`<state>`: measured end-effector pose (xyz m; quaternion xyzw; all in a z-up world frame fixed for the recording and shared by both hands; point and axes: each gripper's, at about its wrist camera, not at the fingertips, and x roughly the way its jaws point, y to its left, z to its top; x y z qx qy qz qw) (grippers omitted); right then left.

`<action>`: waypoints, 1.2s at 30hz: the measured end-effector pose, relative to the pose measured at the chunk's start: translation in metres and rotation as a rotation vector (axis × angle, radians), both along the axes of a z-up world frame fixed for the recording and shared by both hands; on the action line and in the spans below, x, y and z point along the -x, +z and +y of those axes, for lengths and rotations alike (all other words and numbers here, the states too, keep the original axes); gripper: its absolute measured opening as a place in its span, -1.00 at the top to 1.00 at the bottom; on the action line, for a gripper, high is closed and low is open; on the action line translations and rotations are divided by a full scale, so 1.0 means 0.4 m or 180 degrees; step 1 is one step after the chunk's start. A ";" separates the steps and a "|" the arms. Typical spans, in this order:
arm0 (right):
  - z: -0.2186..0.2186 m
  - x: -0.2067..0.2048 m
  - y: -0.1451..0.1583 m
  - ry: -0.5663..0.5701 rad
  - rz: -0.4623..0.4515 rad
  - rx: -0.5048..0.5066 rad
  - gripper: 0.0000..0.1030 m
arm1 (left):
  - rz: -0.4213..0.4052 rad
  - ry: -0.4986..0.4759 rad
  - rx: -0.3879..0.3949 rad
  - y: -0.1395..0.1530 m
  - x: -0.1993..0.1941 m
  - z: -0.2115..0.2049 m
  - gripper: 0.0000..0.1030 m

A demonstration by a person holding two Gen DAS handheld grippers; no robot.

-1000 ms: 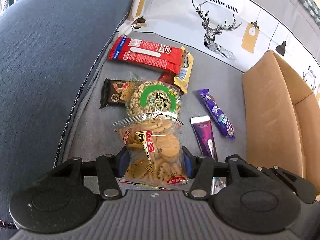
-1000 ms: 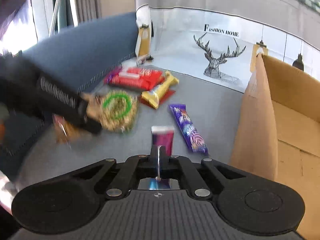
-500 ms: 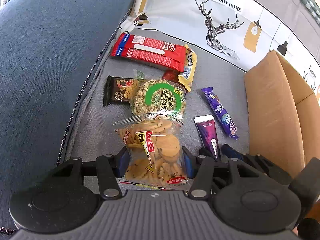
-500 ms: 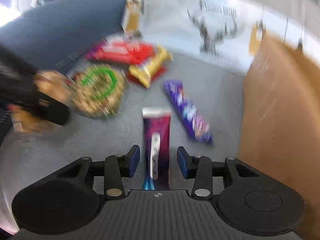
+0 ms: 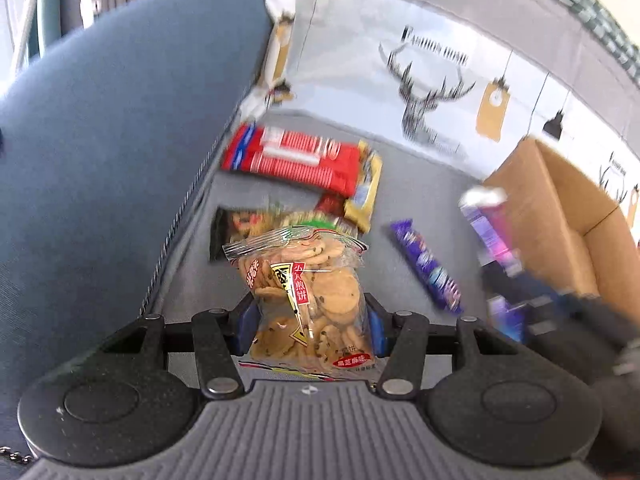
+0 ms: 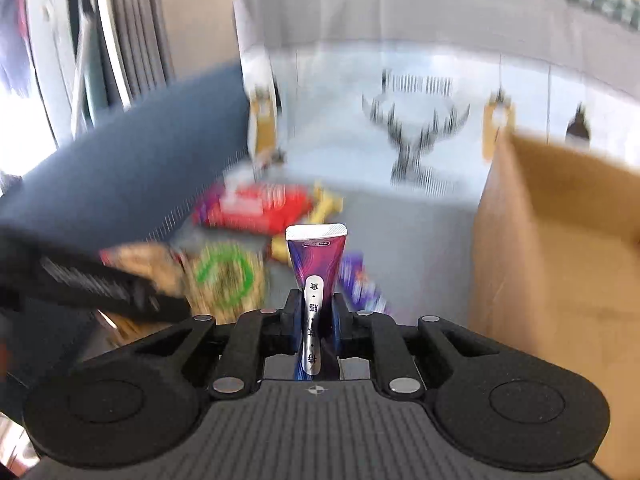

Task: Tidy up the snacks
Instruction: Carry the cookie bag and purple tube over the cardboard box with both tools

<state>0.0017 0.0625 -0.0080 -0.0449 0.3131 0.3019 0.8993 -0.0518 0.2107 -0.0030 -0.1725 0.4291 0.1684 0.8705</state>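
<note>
My left gripper [image 5: 308, 324] is shut on a clear bag of round biscuits [image 5: 308, 292] and holds it above the grey sofa seat [image 5: 416, 184]. My right gripper [image 6: 316, 312] is shut on a purple tube [image 6: 316, 268] and holds it raised, left of the open cardboard box [image 6: 560, 264]. The tube also shows blurred in the left wrist view [image 5: 488, 224], in front of the box [image 5: 548, 216]. On the seat lie a red packet [image 5: 292, 160], a yellow bar [image 5: 364, 196], a purple bar [image 5: 428, 268], a dark packet [image 5: 224, 232] and a green-ringed round pack [image 6: 228, 276].
The blue sofa armrest [image 5: 100, 160] rises on the left. A white cloth with a deer print [image 5: 428, 92] covers the sofa back behind the snacks. The box stands on the seat at the right, open at the top.
My right gripper has closed on the purple tube and lifted it off the seat. My left gripper has lifted the biscuit bag higher, still shut on it.
</note>
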 end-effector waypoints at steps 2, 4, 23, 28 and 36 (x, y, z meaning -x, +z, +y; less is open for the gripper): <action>-0.037 0.007 0.064 -0.0015 -0.0151 -0.0140 0.71 | -0.0148 -0.0011 -0.0062 0.026 0.005 -0.019 -0.12; -0.085 0.005 0.130 -0.0062 -0.0261 -0.0298 0.71 | -0.0286 -0.0049 -0.0157 0.051 0.005 -0.046 -0.12; -0.519 -0.164 0.195 -0.1066 -0.0573 -0.0428 0.71 | -0.1201 -0.0599 0.0029 0.189 -0.211 -0.376 -0.12; -0.559 -0.171 0.173 -0.1103 -0.0652 -0.0171 0.71 | -0.1143 -0.0857 0.0071 0.147 -0.250 -0.453 -0.12; -0.636 -0.201 0.151 -0.1301 -0.0602 -0.0024 0.71 | -0.1125 -0.1048 0.0065 0.119 -0.311 -0.538 -0.12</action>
